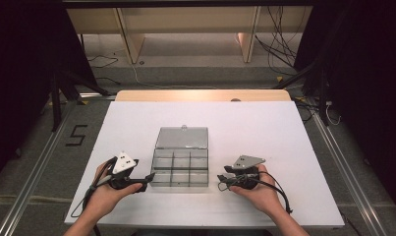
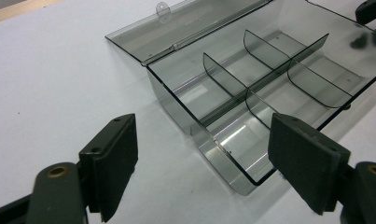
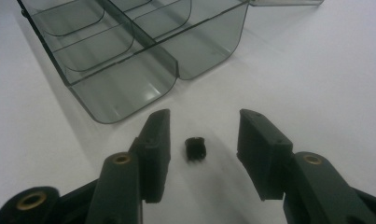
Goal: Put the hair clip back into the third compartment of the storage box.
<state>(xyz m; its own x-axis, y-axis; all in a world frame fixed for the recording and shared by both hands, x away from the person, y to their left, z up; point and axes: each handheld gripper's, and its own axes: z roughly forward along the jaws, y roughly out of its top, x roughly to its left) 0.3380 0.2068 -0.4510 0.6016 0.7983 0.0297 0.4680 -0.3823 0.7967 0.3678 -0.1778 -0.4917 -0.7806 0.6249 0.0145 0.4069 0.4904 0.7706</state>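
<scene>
Organizer box [image 2: 251, 88] smoky clear plastic, glossy. Beside the box, tabletop [image 1: 264, 128] white, matt, smooth. Tongs [image 3: 202, 154] matt black plastic, brass-looking pivots. Small part [image 3: 195, 148] black, matt.

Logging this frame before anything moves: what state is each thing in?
Clear smoky plastic compartment box: lid open, laid back flat, compartments empty.
Small black ridged part: on the white table, between the right jaws, untouched.
Left gripper: open, at the box's corner.
Right gripper: open.
</scene>
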